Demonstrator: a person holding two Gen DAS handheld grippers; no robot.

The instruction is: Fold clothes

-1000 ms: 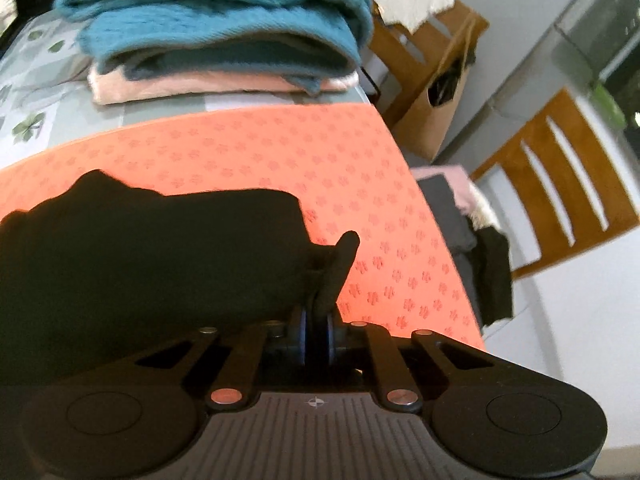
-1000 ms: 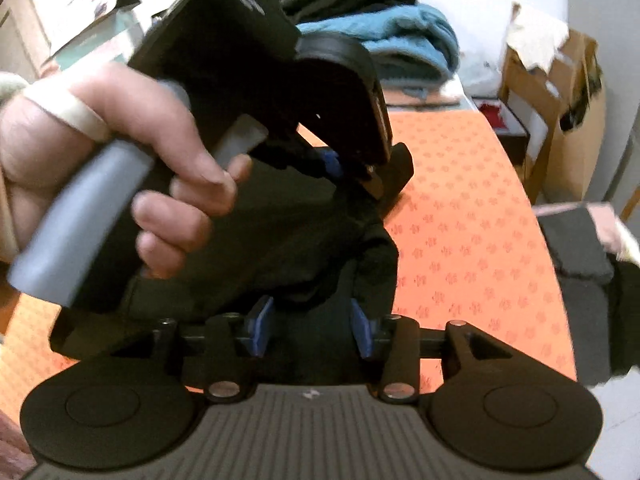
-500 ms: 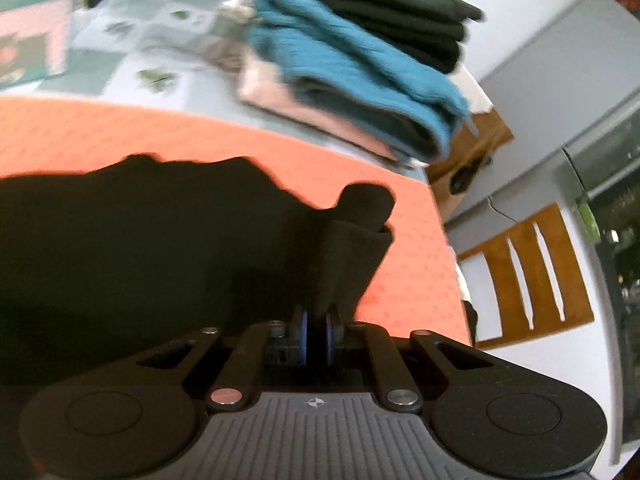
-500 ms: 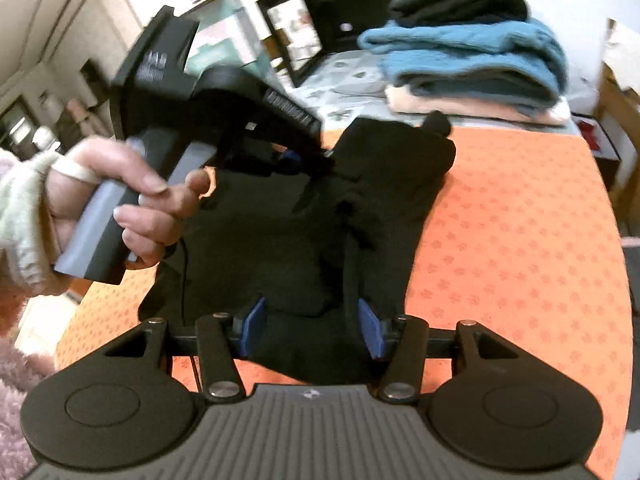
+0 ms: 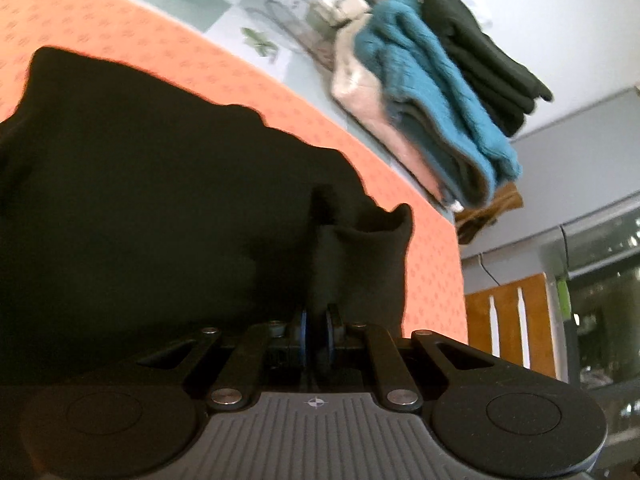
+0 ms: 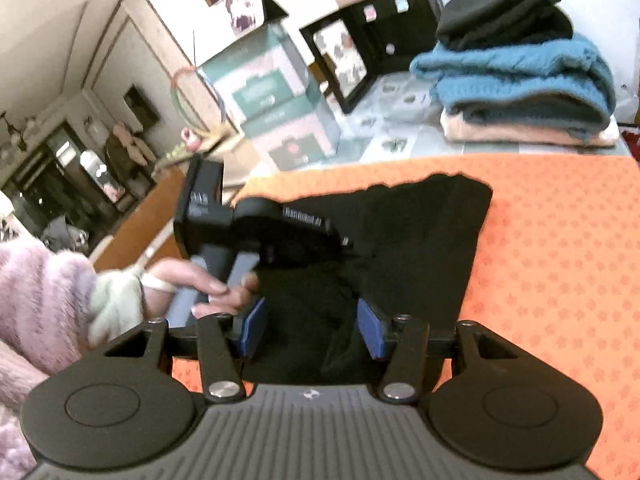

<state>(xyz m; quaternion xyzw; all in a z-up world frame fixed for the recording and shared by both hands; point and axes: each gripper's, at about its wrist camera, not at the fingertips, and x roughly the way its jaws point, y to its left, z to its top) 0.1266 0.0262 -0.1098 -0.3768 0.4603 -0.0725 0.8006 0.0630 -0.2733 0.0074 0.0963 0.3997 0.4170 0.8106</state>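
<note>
The black garment (image 6: 400,248) lies on the orange mat (image 6: 560,264) that covers the near part of the tabletop (image 6: 404,136). To the garment's right in the right wrist view the mat is bare up to its edge; a strip of bare mat also runs between the garment's far edge and the patterned cloth beyond. Past that strip stands one stack of folded clothes (image 6: 520,80): three are counted for certain, a pink piece at the bottom, a teal knit above it, dark pieces on top. Two boxes (image 6: 280,112) sit stacked at the far left, with a dark frame (image 6: 360,48) beside them.

Two grippers are in view. The left gripper (image 5: 316,330) is pressed together on a raised fold of the garment, which stands up in a bunched flap between its pads. In the right wrist view a hand (image 6: 200,284) in a pink sleeve holds it low over the garment's left part. The right gripper (image 6: 312,330) stands spread, its blue pads clear of the cloth below them.

The garment is plain black, creased, with an uneven far edge and a squared far-right corner.
</note>
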